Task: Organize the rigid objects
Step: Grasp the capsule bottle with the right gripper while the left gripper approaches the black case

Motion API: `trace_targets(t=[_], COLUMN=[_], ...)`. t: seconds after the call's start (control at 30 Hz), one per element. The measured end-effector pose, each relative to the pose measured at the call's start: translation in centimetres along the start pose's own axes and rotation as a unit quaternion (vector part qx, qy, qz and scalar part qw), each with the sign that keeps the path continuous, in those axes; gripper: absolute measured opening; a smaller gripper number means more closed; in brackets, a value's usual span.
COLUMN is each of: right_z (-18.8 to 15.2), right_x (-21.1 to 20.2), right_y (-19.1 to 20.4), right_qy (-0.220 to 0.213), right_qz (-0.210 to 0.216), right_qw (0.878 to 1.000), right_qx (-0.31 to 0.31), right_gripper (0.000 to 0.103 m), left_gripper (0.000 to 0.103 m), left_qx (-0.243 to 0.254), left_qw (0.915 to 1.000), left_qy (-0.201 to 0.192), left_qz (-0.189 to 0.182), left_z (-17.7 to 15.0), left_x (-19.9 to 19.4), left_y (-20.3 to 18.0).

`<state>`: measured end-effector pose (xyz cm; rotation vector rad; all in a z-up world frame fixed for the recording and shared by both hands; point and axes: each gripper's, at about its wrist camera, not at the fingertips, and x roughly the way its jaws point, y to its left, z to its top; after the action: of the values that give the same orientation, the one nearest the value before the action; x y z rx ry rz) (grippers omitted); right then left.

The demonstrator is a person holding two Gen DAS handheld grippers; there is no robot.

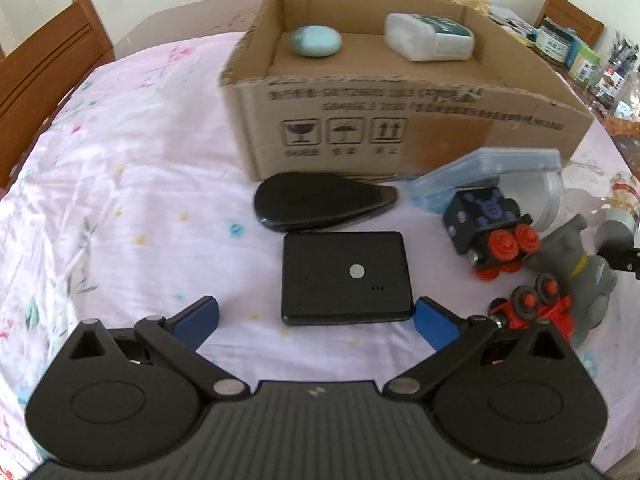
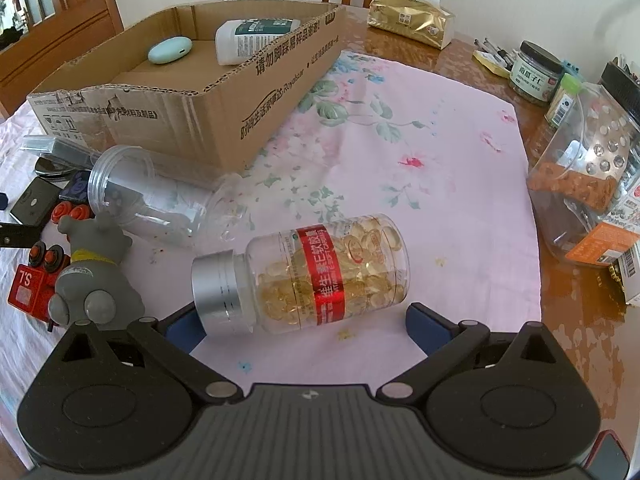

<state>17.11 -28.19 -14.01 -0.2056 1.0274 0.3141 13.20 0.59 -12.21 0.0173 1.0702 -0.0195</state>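
Both grippers gape empty before the brown cardboard box (image 1: 400,120): left gripper (image 1: 316,316) nears the flat black rectangular device (image 1: 346,278), right gripper (image 2: 300,320) probably straddles the clear capsule bottle (image 2: 312,272); next, each must close.

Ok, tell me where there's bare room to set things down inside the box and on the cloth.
Box floor: free in front of the mint case and white bottle. Cloth: free right of the capsule bottle and left of the black device. Crowded around the toy trains and grey figure.

Bare cloth (image 2: 440,200) lies right of the box (image 2: 224,112); toys (image 1: 520,264) crowd its front.
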Motion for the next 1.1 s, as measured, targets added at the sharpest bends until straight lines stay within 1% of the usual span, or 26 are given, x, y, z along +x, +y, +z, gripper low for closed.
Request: trace_targets(t=[0.17,0.3,0.4,0.63,0.8,0.87,0.93,1.0,1.1], right_z=[0.0,0.0,0.2,1.5,2.4,2.6,2.8,2.9,3.2], right_x=[0.0,0.1,0.1,0.8,1.3,1.4,1.5,1.5,1.7], right_y=[0.0,0.0,-0.1,-0.3,-0.2,-0.3,-0.3,-0.2,0.0], right_qy=[-0.001,-0.001,0.000,0.013,0.024,0.031,0.036,0.041,0.043], right_qz=[0.000,0.001,0.005,0.018,0.026,0.028,0.030,0.029,0.026], right_qw=[1.000,1.000,1.000,0.999,0.998,0.998,0.997,0.997,0.996], right_qx=[-0.001,-0.005,-0.012,-0.034,-0.050,-0.055,-0.058,-0.060,-0.069], right_gripper=[0.103,0.103,0.103,0.103,0.103,0.103,0.103,0.103,0.103], left_gripper=[0.103,0.103,0.098,0.096,0.096,0.093,0.085,0.081,0.077], left_qx=[-0.005,-0.017,-0.019,-0.020,-0.017,-0.016,-0.006,0.009,0.019], left_qw=[0.9999,0.9997,0.9996,0.9994,0.9990,0.9991,0.9992,0.9991,0.9992], left_qy=[-0.011,-0.013,-0.019,-0.024,-0.039,-0.038,-0.040,-0.041,-0.033], left_qz=[0.004,0.011,0.012,0.013,0.013,0.009,0.002,-0.007,-0.013], left_z=[0.4,1.3,1.3,1.3,1.1,1.0,1.0,1.0,1.4], left_x=[0.3,0.8,0.7,0.5,0.6,0.5,0.2,0.1,0.0], left_y=[-0.5,-1.1,-1.5,-1.6,-1.9,-1.8,-1.7,-1.6,-1.2])
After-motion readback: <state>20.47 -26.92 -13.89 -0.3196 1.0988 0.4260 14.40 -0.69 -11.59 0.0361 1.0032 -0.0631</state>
